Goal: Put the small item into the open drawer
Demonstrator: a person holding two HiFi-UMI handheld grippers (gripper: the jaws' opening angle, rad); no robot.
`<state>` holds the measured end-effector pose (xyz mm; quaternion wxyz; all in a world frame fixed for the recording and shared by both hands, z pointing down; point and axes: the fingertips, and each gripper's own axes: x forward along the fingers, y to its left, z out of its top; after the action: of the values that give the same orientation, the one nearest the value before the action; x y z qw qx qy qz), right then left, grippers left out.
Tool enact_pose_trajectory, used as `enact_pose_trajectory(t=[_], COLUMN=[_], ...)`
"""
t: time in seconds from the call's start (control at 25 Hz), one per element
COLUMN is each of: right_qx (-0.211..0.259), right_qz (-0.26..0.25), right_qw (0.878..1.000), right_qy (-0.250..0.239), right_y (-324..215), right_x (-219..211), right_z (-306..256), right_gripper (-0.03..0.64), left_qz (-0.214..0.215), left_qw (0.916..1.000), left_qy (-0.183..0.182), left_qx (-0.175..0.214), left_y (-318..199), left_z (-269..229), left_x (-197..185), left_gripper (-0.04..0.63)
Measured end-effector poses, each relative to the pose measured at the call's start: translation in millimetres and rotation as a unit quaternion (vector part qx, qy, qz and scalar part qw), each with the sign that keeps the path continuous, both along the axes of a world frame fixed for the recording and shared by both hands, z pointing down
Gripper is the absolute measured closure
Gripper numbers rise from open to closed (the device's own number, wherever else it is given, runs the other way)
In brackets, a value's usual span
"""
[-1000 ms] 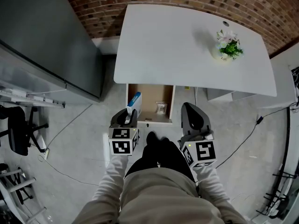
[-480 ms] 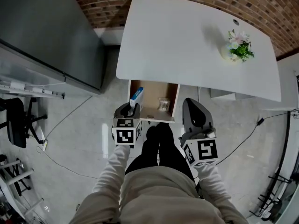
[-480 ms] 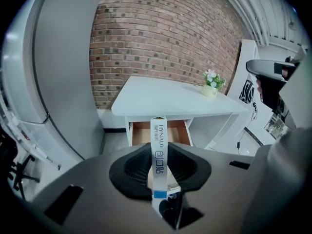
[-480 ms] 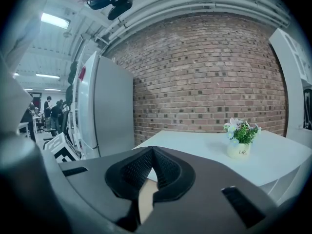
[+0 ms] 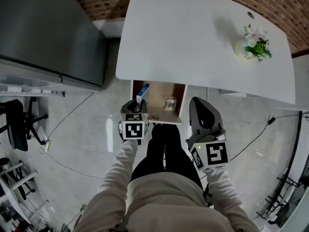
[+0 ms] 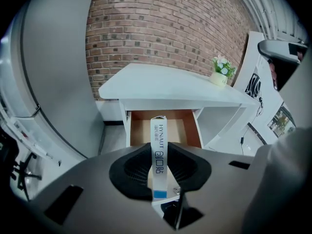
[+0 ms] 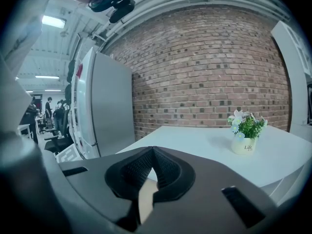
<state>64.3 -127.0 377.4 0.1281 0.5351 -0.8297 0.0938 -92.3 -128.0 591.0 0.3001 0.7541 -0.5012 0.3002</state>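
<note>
Two hand-held grippers are in play, one in each of the person's hands. The left hand-held gripper [image 5: 137,106] has its jaws clamped at a narrow gap on one slim white box with a blue end [image 6: 158,152]. The box stands on edge between the pads and reaches forward past the jaw tips. The right hand-held gripper [image 5: 196,103] holds nothing, and its two jaws meet at the tips.

Straight ahead of both grippers is one white desk [image 5: 193,37] with a single open drawer [image 5: 159,93] pulled out beneath its near edge. From the head view, the far end of the box lies over the drawer's left side, just ahead of the left gripper. One small clear item [image 5: 169,103] already lies inside the drawer, ahead and to the right of the left gripper and to the left of the right gripper's tips.

One potted plant [image 5: 254,41] stands on the desk, far ahead and to the right of the right gripper. One tall grey cabinet [image 5: 43,28] stands ahead and to the left of the left gripper. A brick wall [image 6: 161,28] runs behind the desk.
</note>
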Motion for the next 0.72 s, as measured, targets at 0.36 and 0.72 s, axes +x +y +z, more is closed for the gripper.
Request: enact_pose_trajectory(t=[0.36,0.72], right_qx=[-0.013,-0.022], right_qz=[0.0,-0.005], right_qw=[1.0,1.0], right_qy=[0.0,0.001], right_y=[-17,-25], right_x=[8,11], right_z=[13,24], right_gripper=[0.589,0.589], left_qz=[-0.027,-0.045], left_qw=[0.9986,0.9935], left_qy=[-0.012,-0.033], left_qx=[-0.045,-0.099], left_y=[-15,-20], left_z=[61,103], left_x=[4,2], left_gripper=[0.499,0.499])
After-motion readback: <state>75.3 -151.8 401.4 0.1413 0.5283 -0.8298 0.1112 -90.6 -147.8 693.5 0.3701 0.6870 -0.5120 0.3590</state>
